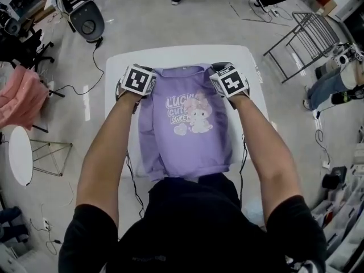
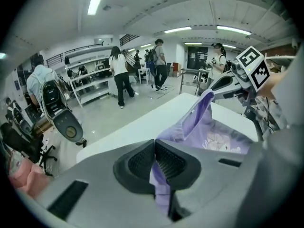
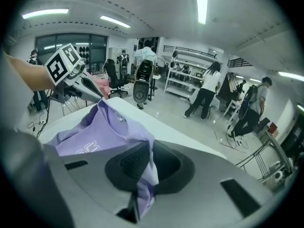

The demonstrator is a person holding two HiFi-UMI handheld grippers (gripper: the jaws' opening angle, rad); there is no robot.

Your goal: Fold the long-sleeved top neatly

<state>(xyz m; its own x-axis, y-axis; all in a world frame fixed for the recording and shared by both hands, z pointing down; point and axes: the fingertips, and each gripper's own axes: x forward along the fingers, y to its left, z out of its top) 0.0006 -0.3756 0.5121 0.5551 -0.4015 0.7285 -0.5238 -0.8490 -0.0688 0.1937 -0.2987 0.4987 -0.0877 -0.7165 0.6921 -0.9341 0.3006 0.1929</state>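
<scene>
Where the left gripper point(image 2: 155, 152) looks along its own jaws, they are pressed together on a pinch of purple cloth, and a strip of it hangs down between the ribbed pads point(image 2: 138, 161). The right gripper point(image 3: 151, 152) likewise has its jaws clamped on a fold of the same fabric. Only the two gripper views show these grips; in the head view a marker cube covers each pair of jaws. The head view gives instead the whole long-sleeved top point(image 1: 185, 127), spread front up on the white table point(image 1: 176, 54). Its cartoon print and lettering face the camera, with the collar toward the far edge, the hem near the person's body and a gripper at each shoulder. Bare forearms point(image 1: 108, 147) reach out to both. Beyond the table, the gripper views show people point(image 2: 118, 75) standing by metal shelving point(image 2: 89, 87) under ceiling strip lights.
</scene>
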